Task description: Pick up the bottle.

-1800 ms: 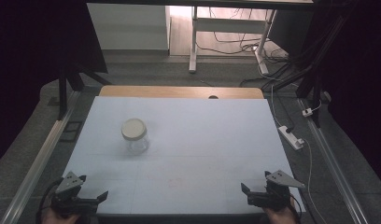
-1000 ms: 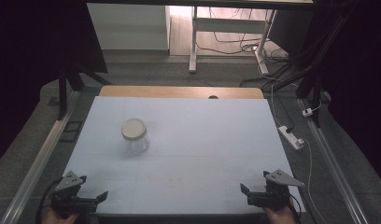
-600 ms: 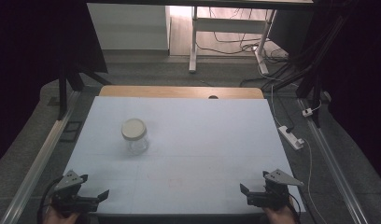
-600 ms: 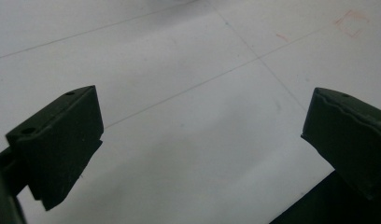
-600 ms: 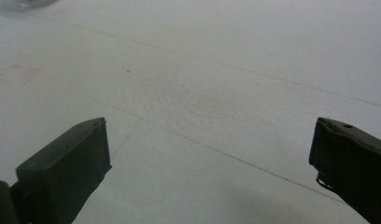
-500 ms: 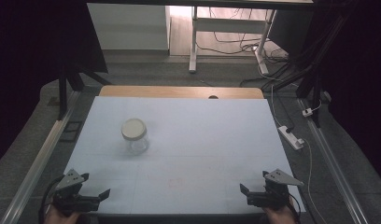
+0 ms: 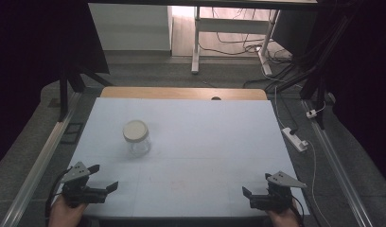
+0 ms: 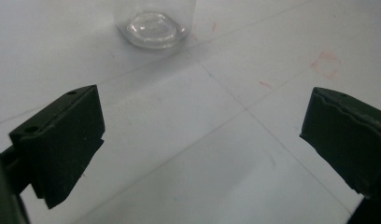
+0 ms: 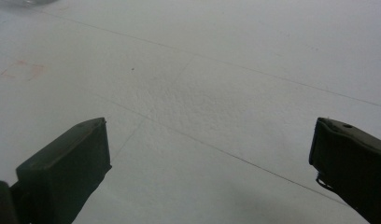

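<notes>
Glass jar [image 7: 136,138] upright on the white table [image 7: 205,137], left of centre, well apart from both grippers.

Clear, round, thick-bottomed, topped with a flat cream lid [image 7: 135,130]; seen ahead of the left gripper [image 8: 202,140] in its own view, base only. Matte white sheet underfoot, finely grained, crossed by thin seams and faint reddish marks [image 8: 325,63]. Left gripper [image 7: 102,178] at the near-left corner, right gripper [image 7: 248,196] at the near-right edge, jaws of both spread wide, grasping nothing. Bare wooden strip [image 7: 181,93] along the far edge; white power strip [image 7: 294,138] on the floor at right. Nothing between jaws and jar.
</notes>
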A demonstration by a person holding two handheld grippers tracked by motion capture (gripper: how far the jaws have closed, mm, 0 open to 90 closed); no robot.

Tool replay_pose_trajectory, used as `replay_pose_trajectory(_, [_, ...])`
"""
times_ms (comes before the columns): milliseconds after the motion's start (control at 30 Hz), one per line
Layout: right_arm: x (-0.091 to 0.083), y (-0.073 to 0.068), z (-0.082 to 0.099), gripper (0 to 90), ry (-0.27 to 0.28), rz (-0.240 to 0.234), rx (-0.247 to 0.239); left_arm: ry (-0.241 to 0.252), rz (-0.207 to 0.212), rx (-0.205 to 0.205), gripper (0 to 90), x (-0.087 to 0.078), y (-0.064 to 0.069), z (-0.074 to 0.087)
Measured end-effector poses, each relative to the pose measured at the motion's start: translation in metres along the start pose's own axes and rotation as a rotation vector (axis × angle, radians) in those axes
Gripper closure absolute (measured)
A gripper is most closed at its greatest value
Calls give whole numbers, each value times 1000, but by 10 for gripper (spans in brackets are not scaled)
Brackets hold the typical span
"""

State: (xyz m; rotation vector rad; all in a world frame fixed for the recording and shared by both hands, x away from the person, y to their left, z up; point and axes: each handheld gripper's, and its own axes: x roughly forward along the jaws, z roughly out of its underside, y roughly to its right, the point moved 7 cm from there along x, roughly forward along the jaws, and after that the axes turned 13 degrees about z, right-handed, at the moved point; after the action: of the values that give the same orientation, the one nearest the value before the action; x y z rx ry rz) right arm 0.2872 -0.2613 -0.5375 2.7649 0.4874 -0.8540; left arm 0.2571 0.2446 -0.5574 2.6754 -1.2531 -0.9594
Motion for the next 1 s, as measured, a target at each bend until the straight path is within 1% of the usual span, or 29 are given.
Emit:
replay_pose_trajectory(100, [0,0,0,0,0,-1,-3,-7,-9,16,11,4,-6,-3])
replay_pose_trajectory(267, [0,-1,0,0,0,-5,-8,-44,-2,49,9,14,-12,-6])
replay_pose_trajectory(300, [0,-1,0,0,0,-4,-9,-46,8,50,6,16,-13,-7])
replay_pose_trajectory(367, [0,-1,0,0,-1,-5,-11,-40,31,35,0,20,-14,-10])
replay_pose_trajectory(400, [0,-1,0,0,-1,-5,-12,-36,33,32,0,22,-15,-12])
replay_pose_trajectory(533, [0,-1,0,0,-1,-6,-12,-12,24,29,0,27,-21,-20])
replay_pose_trajectory(667, [0,-1,0,0,-1,-6,-13,-9,-11,63,0,33,-25,-26])
replay_pose_trajectory(733, [0,-1,0,0,-1,-7,-13,-2,-4,62,0,37,-26,-30])
replay_pose_trajectory(833, [0,-1,0,0,-1,-7,-13,2,11,48,0,43,-29,-35])
replay_pose_trajectory(933, [0,-1,0,0,-1,-8,-12,5,5,43,0,48,-34,-40])
replay_pose_trajectory(1000, [0,-1,0,0,-1,-7,-13,7,8,34,0,50,-36,-43])
